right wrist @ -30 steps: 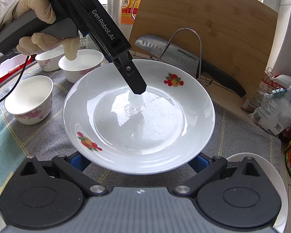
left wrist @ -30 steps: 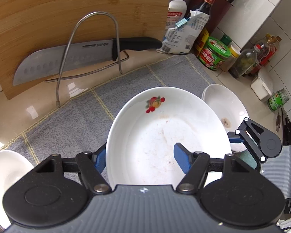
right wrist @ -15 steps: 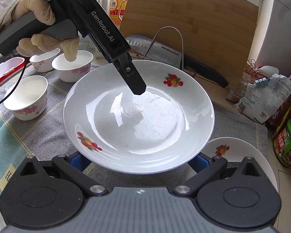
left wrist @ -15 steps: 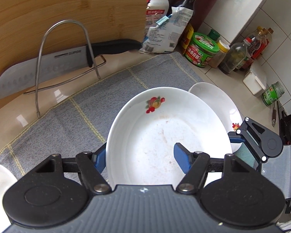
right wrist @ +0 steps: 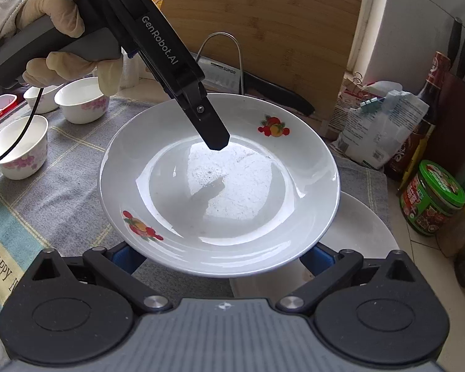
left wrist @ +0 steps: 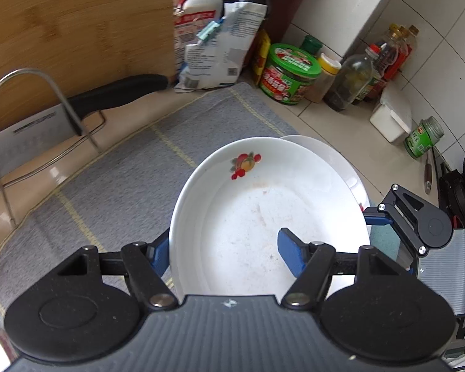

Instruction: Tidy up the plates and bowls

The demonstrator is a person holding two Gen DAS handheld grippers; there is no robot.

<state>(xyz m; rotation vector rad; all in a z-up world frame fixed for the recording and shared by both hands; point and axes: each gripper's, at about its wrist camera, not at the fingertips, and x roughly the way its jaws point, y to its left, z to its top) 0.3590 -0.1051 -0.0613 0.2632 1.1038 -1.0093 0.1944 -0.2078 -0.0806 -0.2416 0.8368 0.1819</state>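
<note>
While both jaws grip it | plate (right wrist: 220, 186) near-level | hollow upward

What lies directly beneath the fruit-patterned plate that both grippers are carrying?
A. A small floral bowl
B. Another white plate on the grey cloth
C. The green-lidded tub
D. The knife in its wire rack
B: under the carried plate another white plate shows on the grey cloth, peeking out on the right.
</note>
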